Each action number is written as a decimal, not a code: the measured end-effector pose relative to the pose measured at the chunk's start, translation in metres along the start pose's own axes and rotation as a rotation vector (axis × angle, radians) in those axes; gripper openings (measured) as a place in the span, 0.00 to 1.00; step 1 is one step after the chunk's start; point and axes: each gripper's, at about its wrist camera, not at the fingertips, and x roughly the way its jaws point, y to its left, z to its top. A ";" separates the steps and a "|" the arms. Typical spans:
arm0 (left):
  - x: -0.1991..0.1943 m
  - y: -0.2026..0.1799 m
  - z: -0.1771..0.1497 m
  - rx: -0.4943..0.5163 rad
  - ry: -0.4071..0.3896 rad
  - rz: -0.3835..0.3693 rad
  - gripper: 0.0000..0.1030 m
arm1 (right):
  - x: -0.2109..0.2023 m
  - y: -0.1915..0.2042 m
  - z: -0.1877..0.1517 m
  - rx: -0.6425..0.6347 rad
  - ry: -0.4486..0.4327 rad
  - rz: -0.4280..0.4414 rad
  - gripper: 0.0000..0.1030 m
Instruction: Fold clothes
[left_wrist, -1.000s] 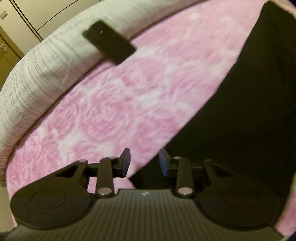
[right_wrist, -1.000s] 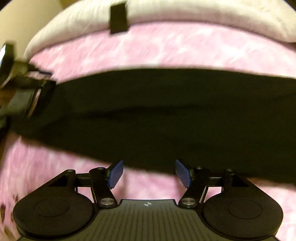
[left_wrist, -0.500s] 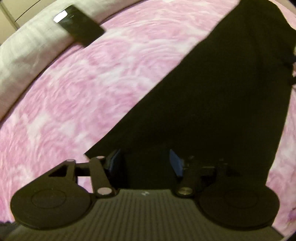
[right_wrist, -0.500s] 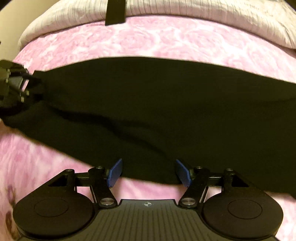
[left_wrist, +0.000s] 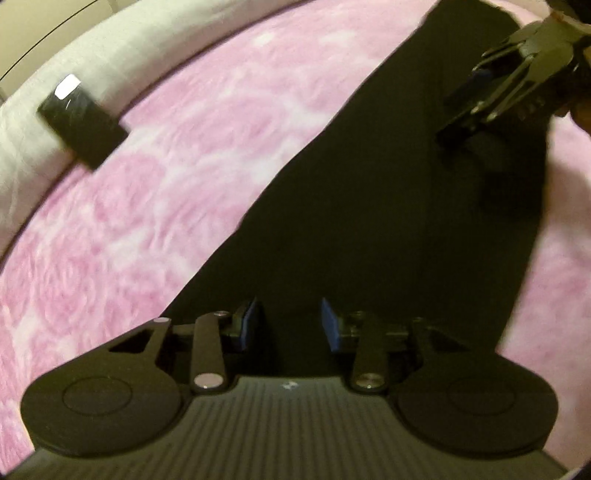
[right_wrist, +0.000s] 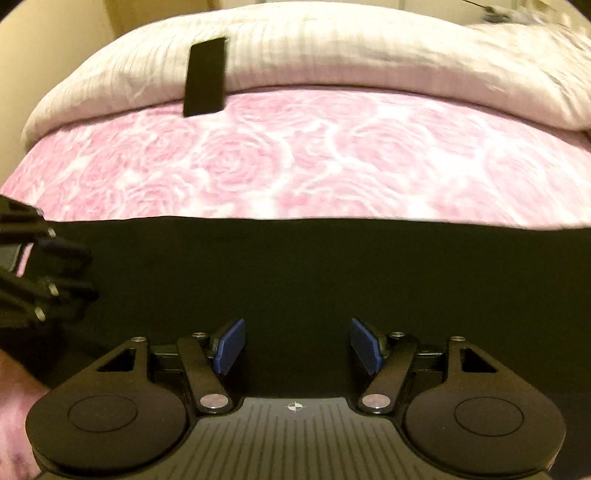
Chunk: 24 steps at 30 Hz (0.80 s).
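Note:
A black garment lies flat on the pink rose-patterned bedspread; in the right wrist view it fills the lower half, with a straight far edge. My left gripper is open low over one end of the garment, with cloth between its blue pads. My right gripper is open over the garment's near part. The right gripper shows at the upper right of the left wrist view. The left gripper shows at the left edge of the right wrist view.
A white ribbed duvet is bunched along the far side of the bed. A black phone leans on it, also seen in the left wrist view. A cream wall stands beyond.
Both grippers have moved forward over the black garment, which now lies flatter with a straight far edge. The right gripper has come into the left wrist view. Both stayed open.

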 end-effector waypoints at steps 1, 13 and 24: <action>0.002 0.009 -0.002 -0.031 -0.001 0.006 0.49 | 0.010 -0.001 0.004 -0.014 0.010 0.003 0.65; -0.019 -0.009 0.049 -0.036 -0.114 -0.055 0.29 | -0.037 -0.066 -0.059 0.100 0.039 -0.080 0.67; 0.070 -0.052 0.111 0.197 -0.121 -0.071 0.39 | -0.072 -0.098 -0.101 0.081 0.024 -0.086 0.67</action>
